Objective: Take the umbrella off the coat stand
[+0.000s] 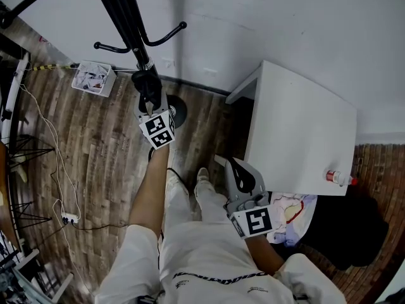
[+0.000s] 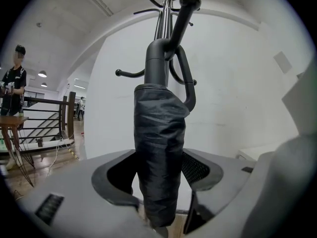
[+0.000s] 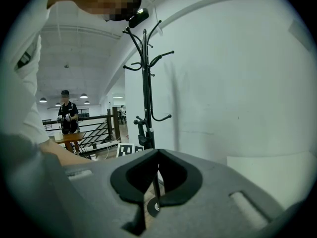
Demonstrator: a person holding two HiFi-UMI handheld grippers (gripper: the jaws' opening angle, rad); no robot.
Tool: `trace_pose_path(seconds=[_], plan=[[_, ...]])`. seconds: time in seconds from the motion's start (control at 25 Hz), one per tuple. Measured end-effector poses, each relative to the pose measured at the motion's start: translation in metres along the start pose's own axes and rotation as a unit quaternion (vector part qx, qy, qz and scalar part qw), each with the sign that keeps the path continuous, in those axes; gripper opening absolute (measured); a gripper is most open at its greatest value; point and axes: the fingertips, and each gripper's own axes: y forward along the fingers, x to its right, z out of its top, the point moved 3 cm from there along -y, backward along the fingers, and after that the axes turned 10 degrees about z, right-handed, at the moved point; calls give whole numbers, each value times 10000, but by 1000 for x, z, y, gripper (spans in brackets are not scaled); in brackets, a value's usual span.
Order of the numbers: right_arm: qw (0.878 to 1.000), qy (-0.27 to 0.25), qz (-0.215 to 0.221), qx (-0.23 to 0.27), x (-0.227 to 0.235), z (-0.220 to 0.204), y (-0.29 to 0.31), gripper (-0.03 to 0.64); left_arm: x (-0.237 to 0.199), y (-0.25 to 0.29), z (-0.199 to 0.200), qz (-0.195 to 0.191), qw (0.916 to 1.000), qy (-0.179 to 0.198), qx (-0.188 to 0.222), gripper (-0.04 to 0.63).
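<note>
Two tools: we carry a hand-held gripper in each hand, and only the left one is at work.
Left hand-held gripper (image 1: 150, 99): stretched out to the coat stand (image 1: 123, 11), jaws wide, with the umbrella (image 2: 159, 148) standing between them. The right pad lies close to the fabric and a gap shows on the left, so we judge it not yet clamped.
Umbrella: folded, black and upright, apparently hanging by its top from a peg (image 2: 184, 9) of the stand.
Right hand-held gripper (image 1: 235, 173): near our body beside the white table (image 1: 304, 125), jaws together, nothing in them.
Done so far: the reach and the line-up around the umbrella, in our judgement.
Left to do: close on it, lift it clear of the peg, carry it away.
Head view only: the stand's foot on the wooden floor (image 1: 95, 157) and the table with a small bottle (image 1: 338, 178). The umbrella is hard to tell from the pole here.
Left gripper view only: the umbrella between the jaws, and how it hangs.
Right gripper view only: the whole stand from the side, upright by the wall.
</note>
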Motion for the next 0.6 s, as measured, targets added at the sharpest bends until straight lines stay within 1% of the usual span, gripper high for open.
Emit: trace_pose_path(seconds=[0.16, 0.28, 0.6], plan=[[10000, -6, 1, 36, -3, 2, 2, -3, 0, -2, 1, -85, 9996, 23, -270, 247], [10000, 24, 35, 18, -5, 3, 1, -3, -4, -6, 2, -51, 9991, 134, -394, 242], [9999, -22, 99, 98, -9, 8, 1, -3, -7, -20, 24, 7, 9990, 258, -372, 241]])
